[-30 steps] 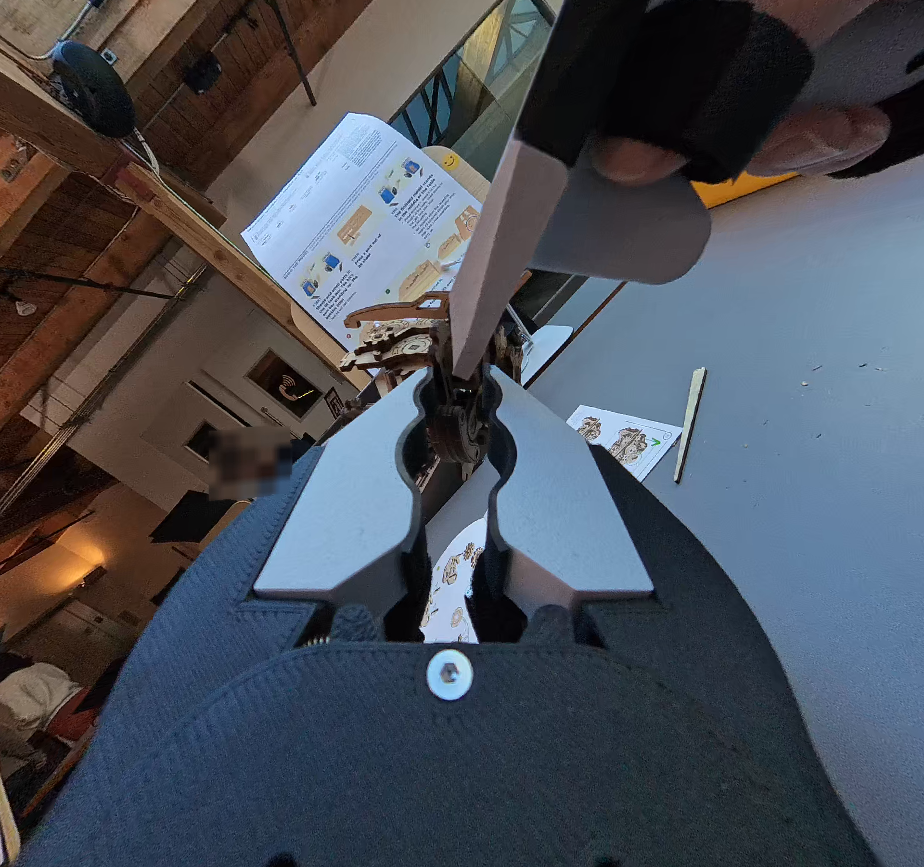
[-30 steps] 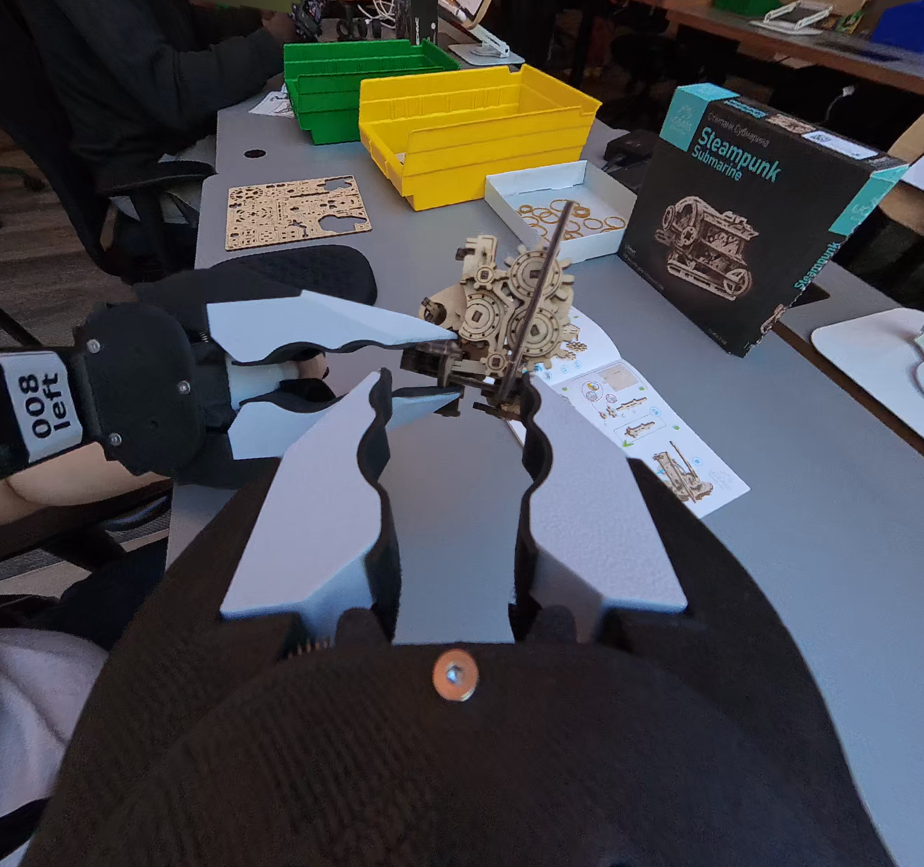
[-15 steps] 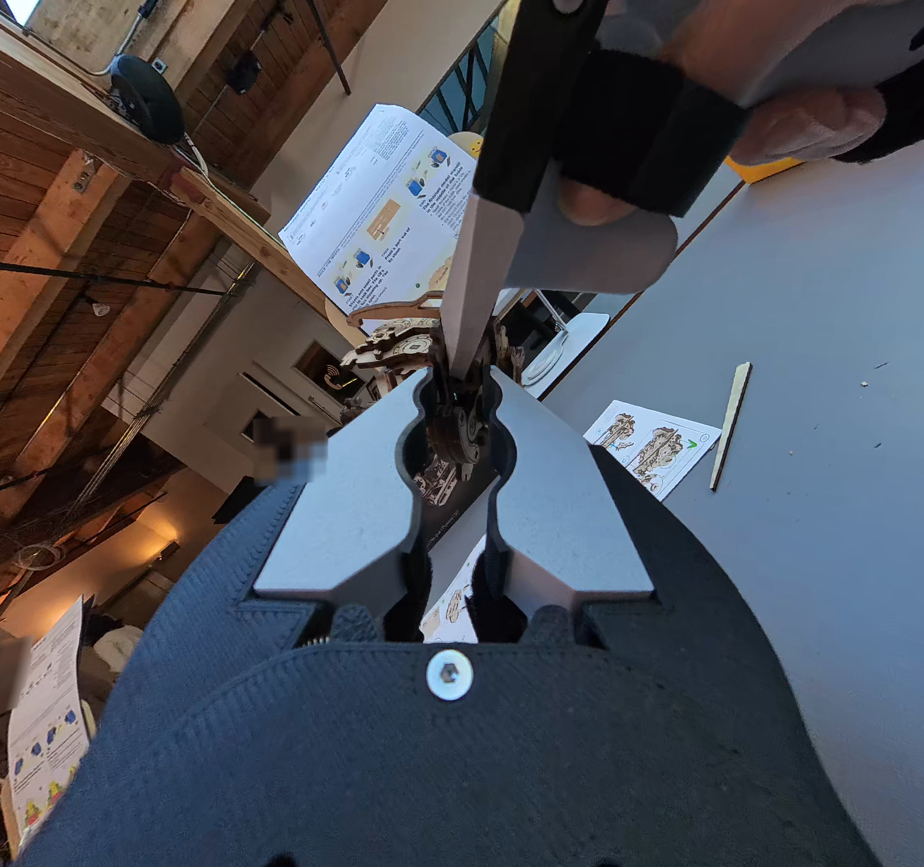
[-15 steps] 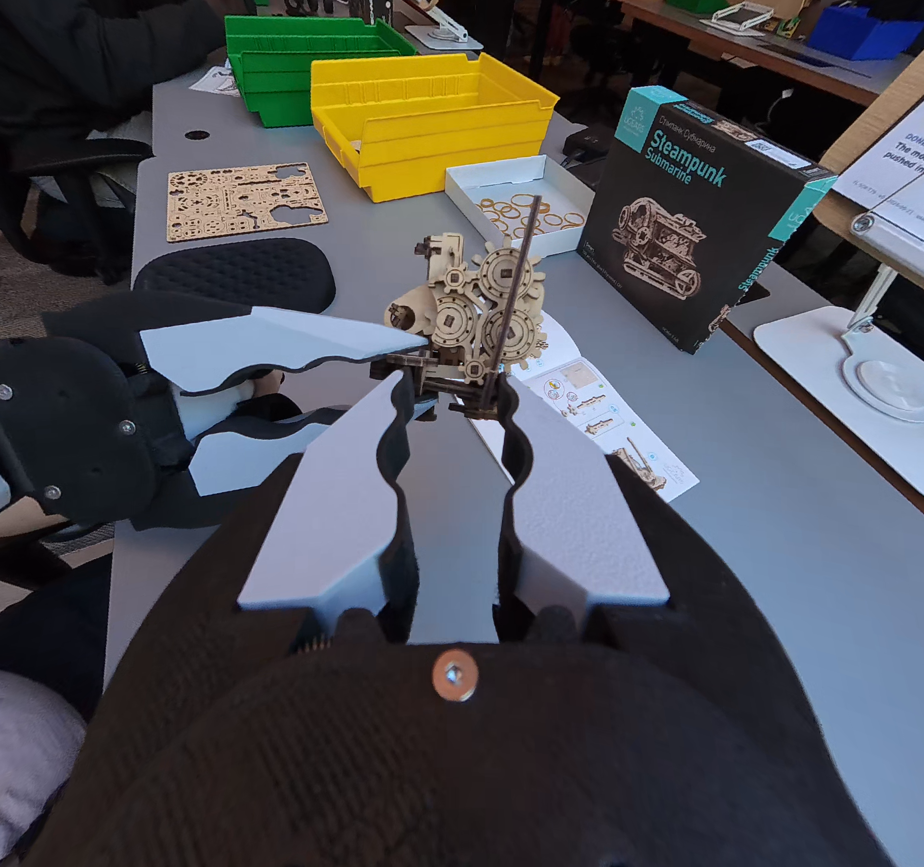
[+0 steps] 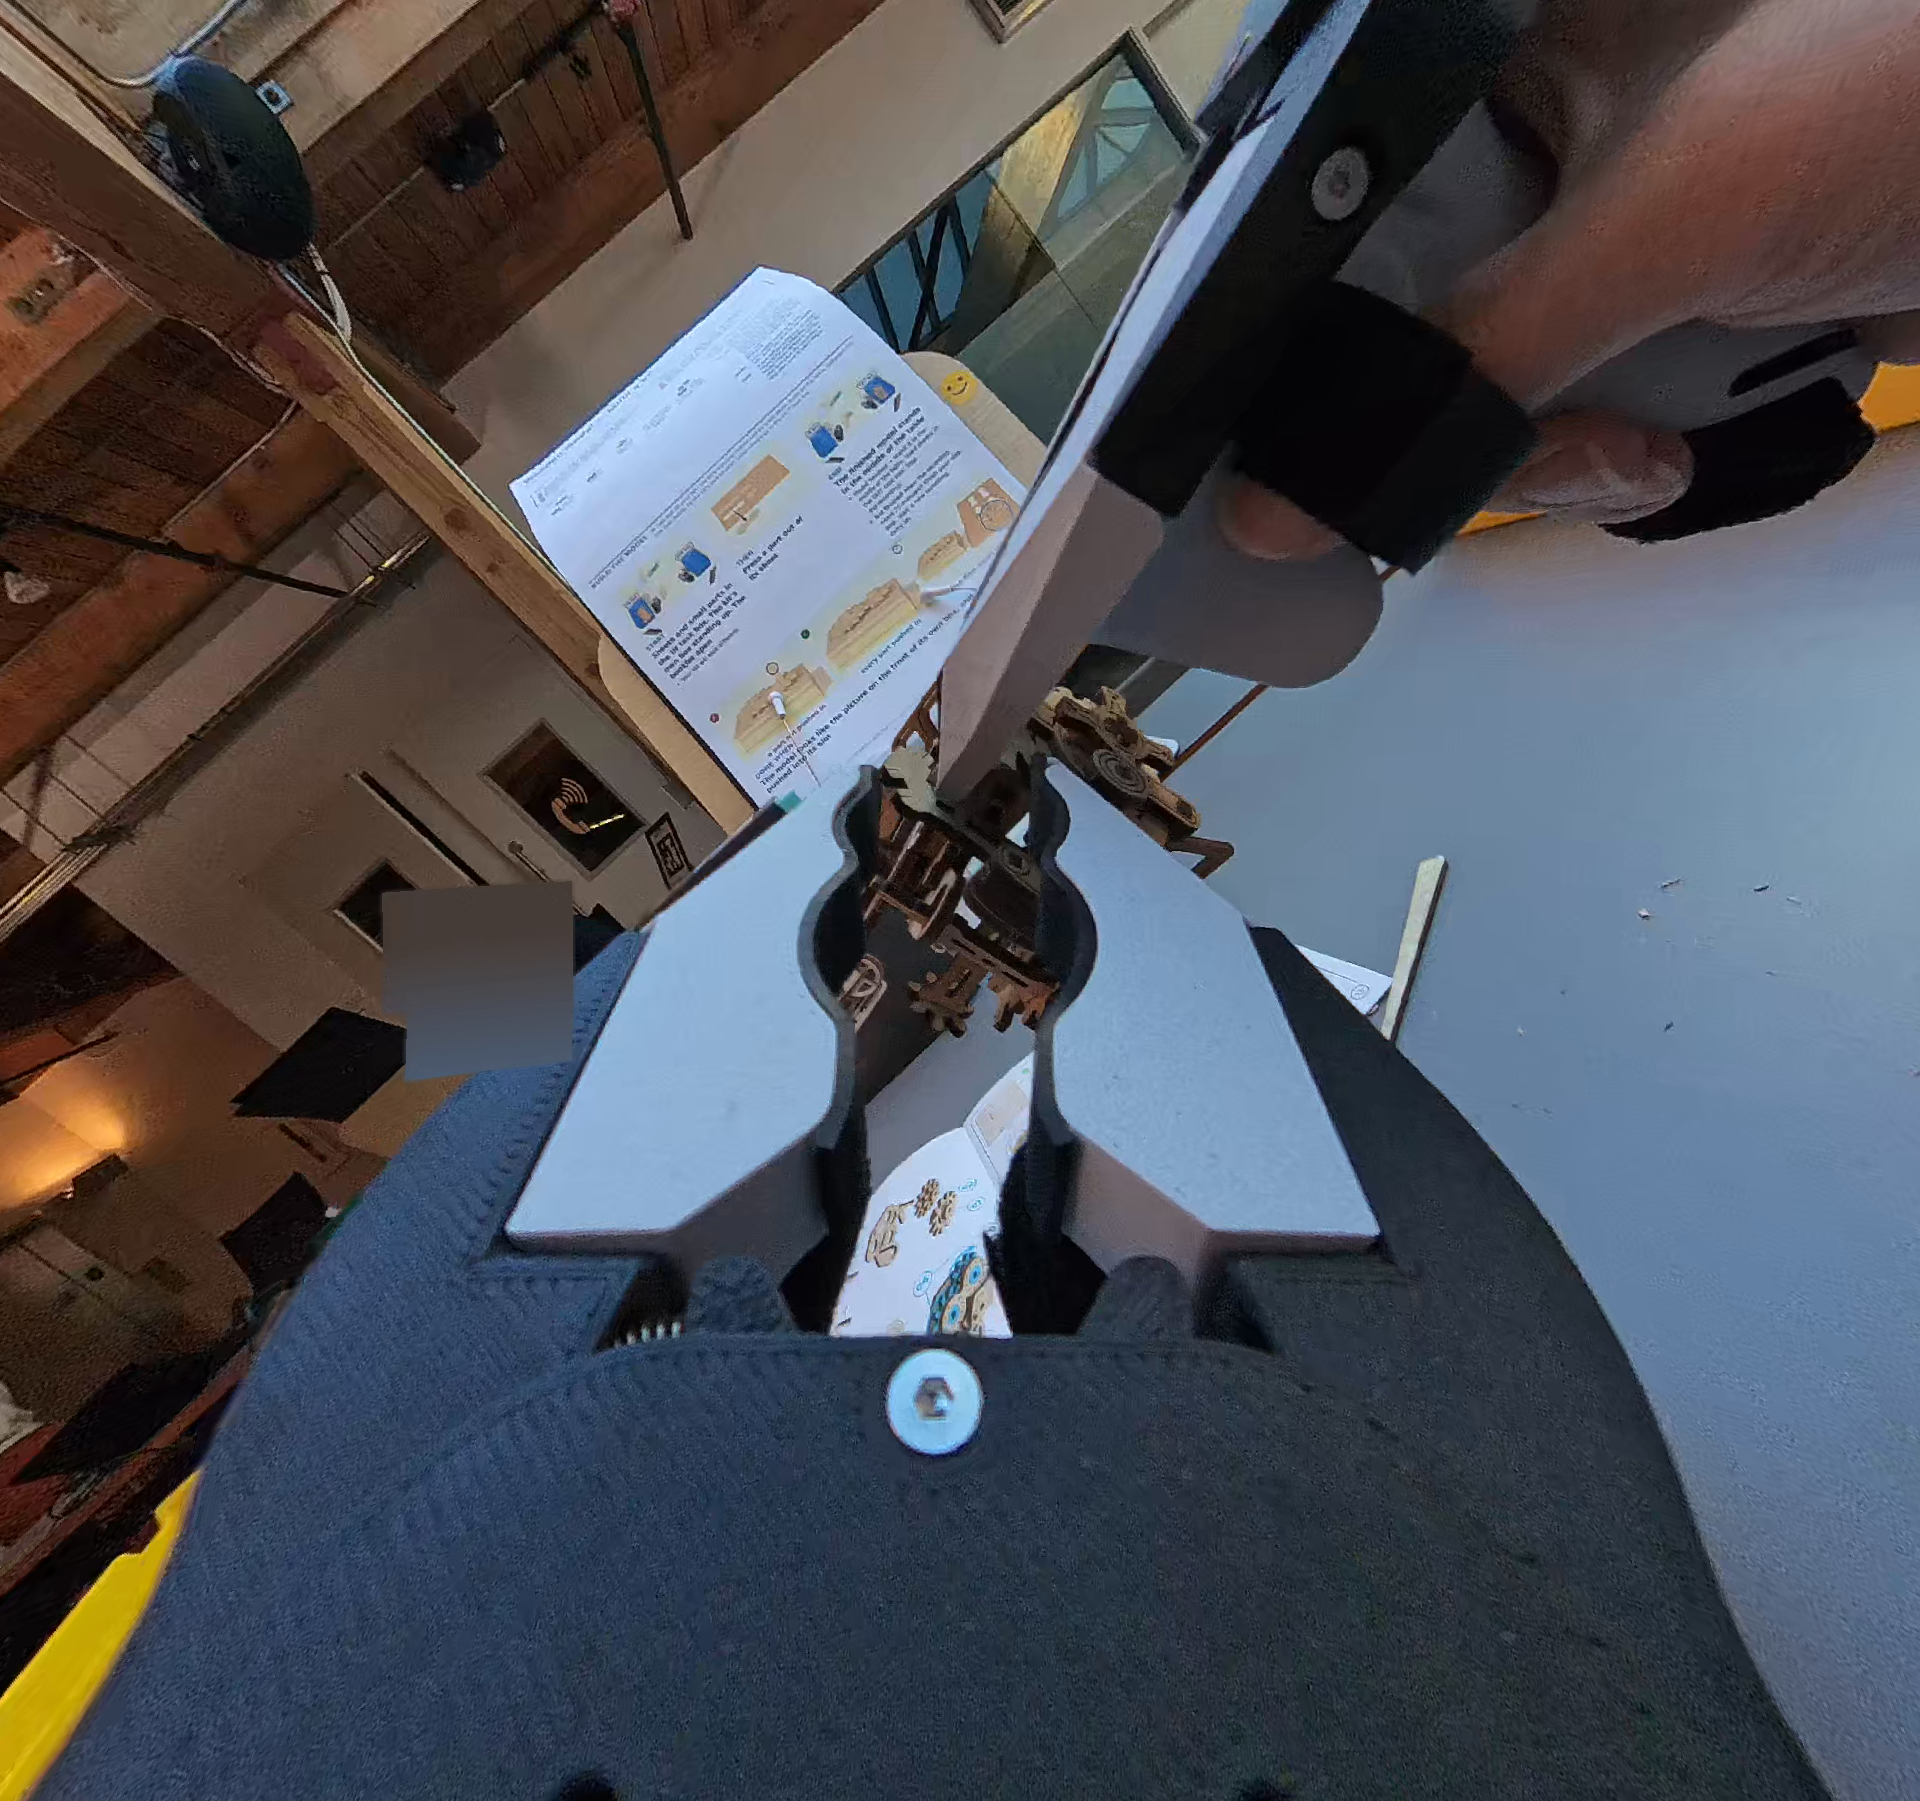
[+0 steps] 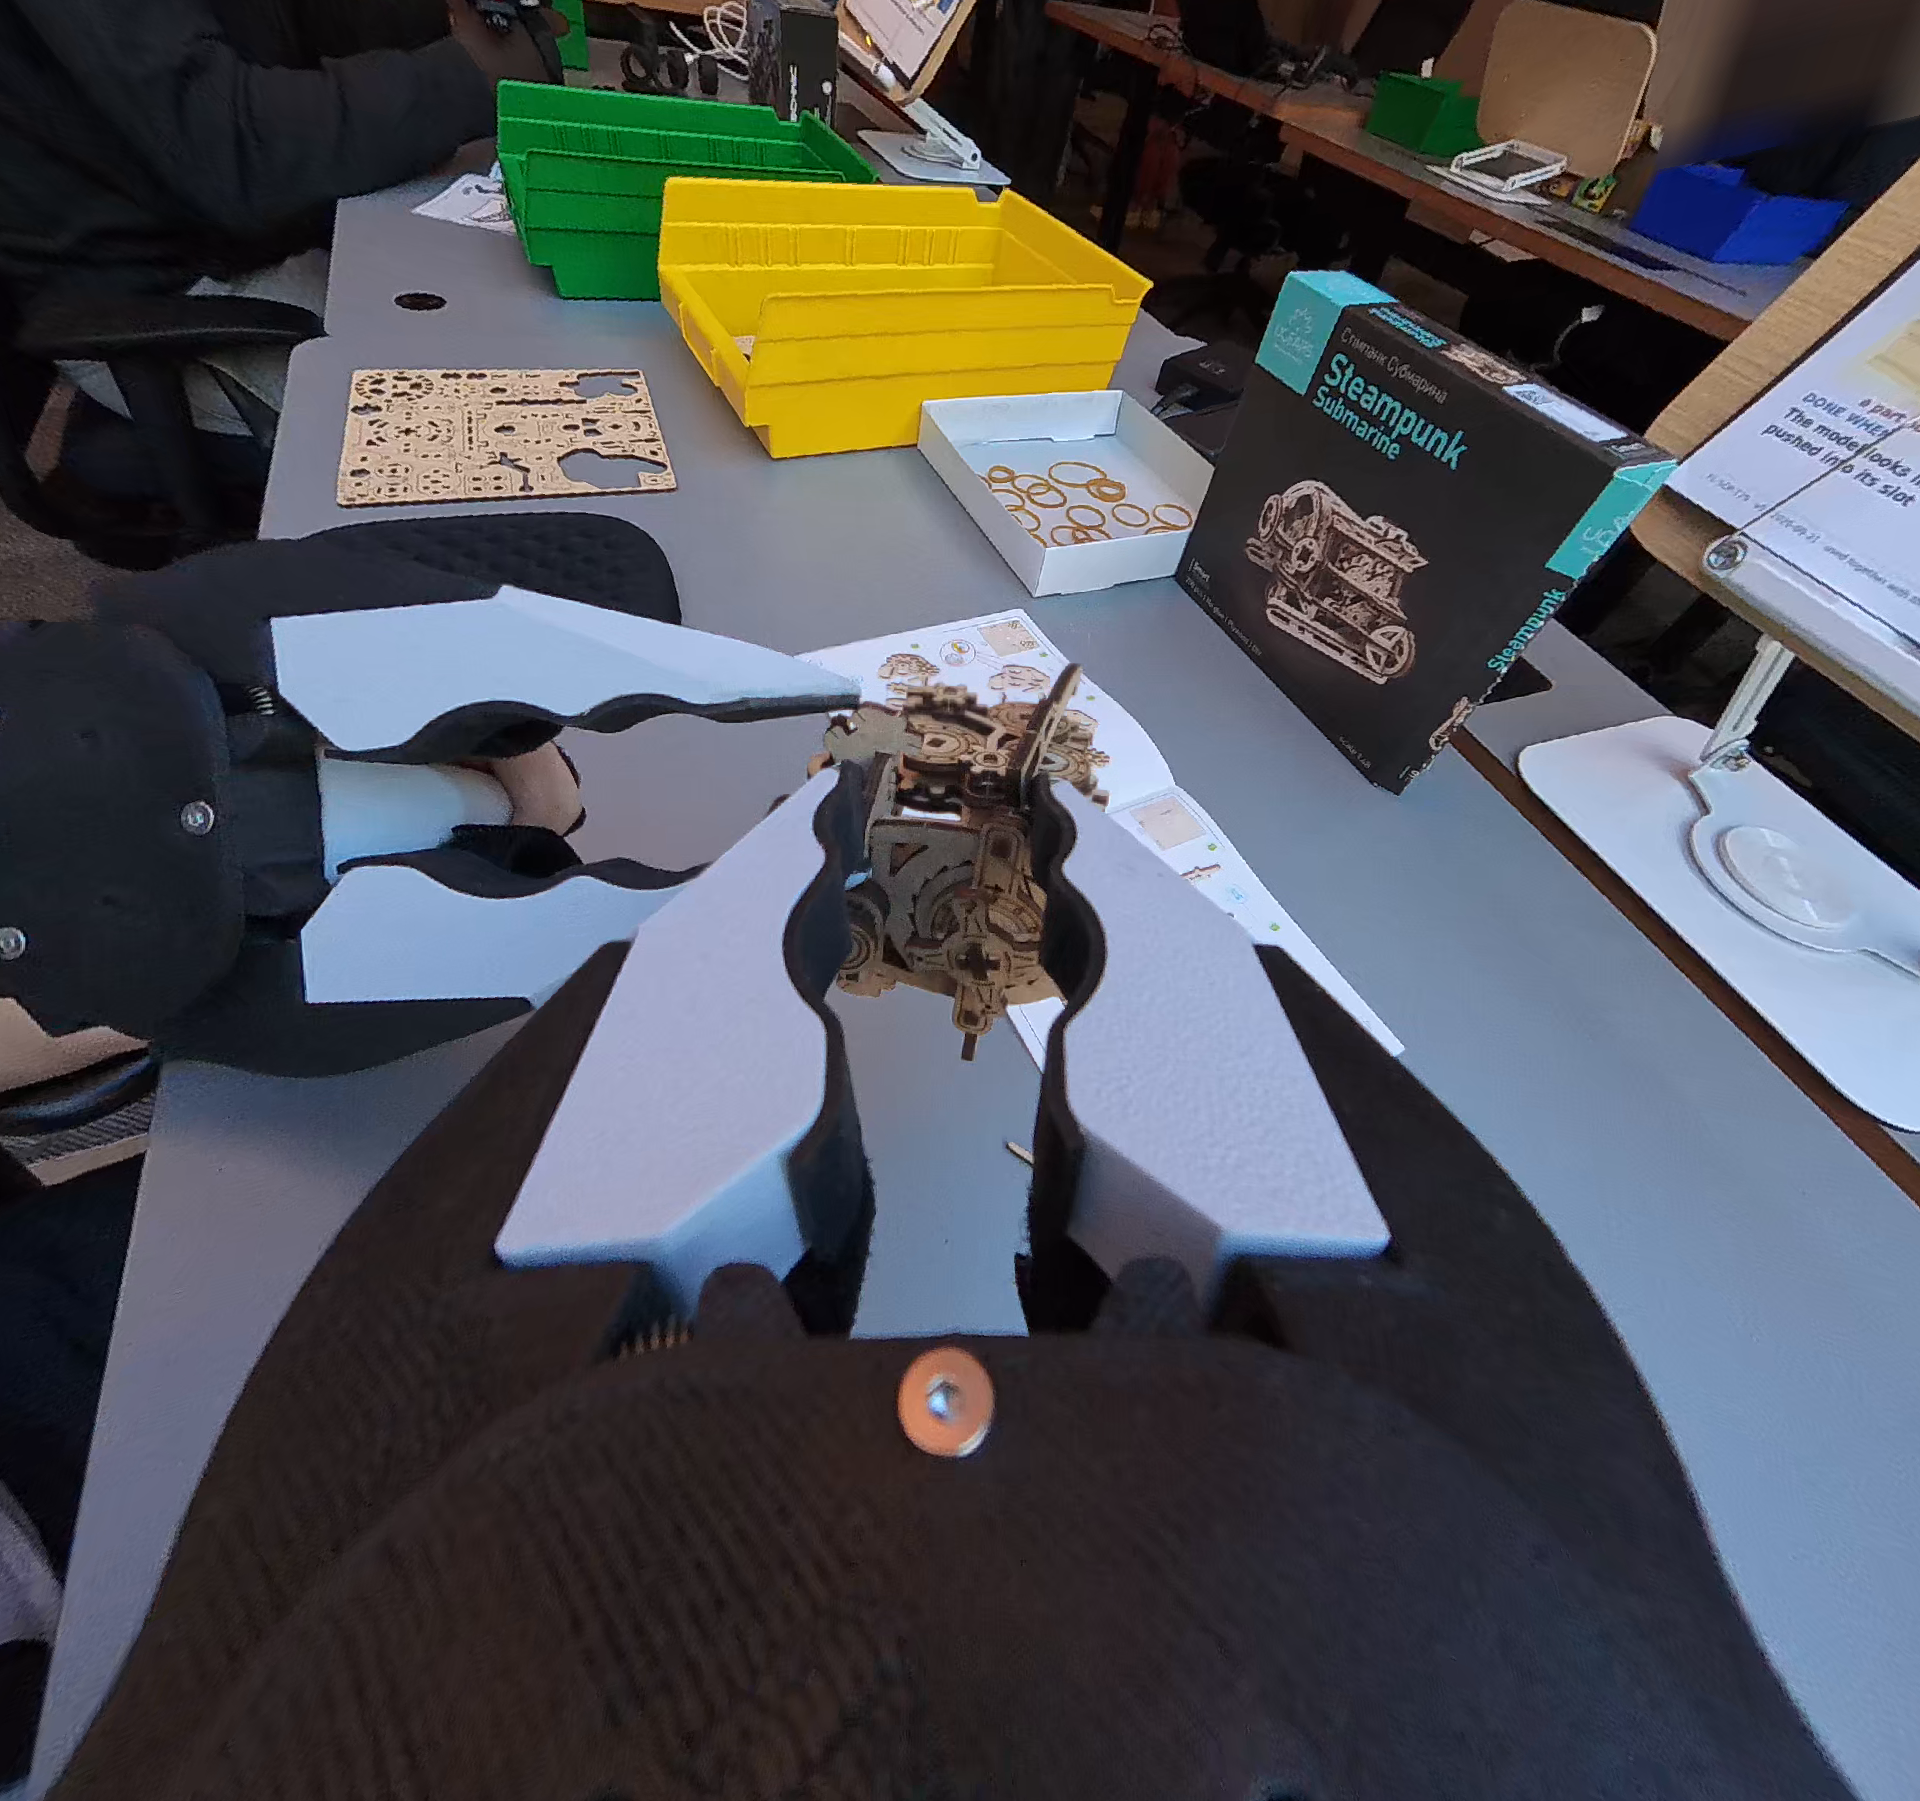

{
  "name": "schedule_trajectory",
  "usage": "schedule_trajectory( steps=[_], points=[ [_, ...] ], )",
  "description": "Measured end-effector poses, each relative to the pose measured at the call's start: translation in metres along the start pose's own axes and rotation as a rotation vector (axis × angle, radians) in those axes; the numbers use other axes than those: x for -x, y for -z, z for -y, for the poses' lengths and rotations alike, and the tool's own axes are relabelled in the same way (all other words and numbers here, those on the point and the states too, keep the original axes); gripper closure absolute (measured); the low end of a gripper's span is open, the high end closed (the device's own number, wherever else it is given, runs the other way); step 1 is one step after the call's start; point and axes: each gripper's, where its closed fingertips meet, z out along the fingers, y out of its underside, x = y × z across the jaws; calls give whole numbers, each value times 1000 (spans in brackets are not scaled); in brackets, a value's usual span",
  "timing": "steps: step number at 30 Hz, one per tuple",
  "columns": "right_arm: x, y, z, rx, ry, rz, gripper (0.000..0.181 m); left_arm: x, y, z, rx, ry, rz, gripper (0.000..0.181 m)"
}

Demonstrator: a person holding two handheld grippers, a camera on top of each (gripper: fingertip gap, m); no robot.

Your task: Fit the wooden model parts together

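Wooden model (image 6: 940,878) held above worktop (image 6: 1558,1076), clamped betw. right gripper (image 6: 940,795) fingers, long axis approx. upright, small peg pointing down. Left gripper (image 6: 769,785) comes in from left, jaws apart, upper finger tip touching model top; grip unclear.

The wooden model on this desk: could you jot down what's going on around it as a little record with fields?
Item held: wooden model, a cluster of gears, lifted off the grey table
Right gripper: shut on the model
Left gripper: closed on the model from the side
Under the model: instruction sheet
Behind, left: wooden parts sheet
Behind, middle: yellow bin, green bin
Behind, right: white tray with rubber bands; kit box
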Motion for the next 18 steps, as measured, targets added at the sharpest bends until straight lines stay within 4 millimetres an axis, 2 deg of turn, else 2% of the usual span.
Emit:
schedule_trajectory(
  steps=[7, 13, 18],
  points=[
    [1, -5, -23, 68, -46, 45, 151, -17, 3, -14, 60, 10, -72, 154],
    [9, -7, -57, 109, -76, 106, 151, -45, 14, -30, 132, 54, -184, 154],
    [20, -1, -77, 101, -119, 190, 151, -55, 30, -27, 125, 110, -258, 150]
  ],
)
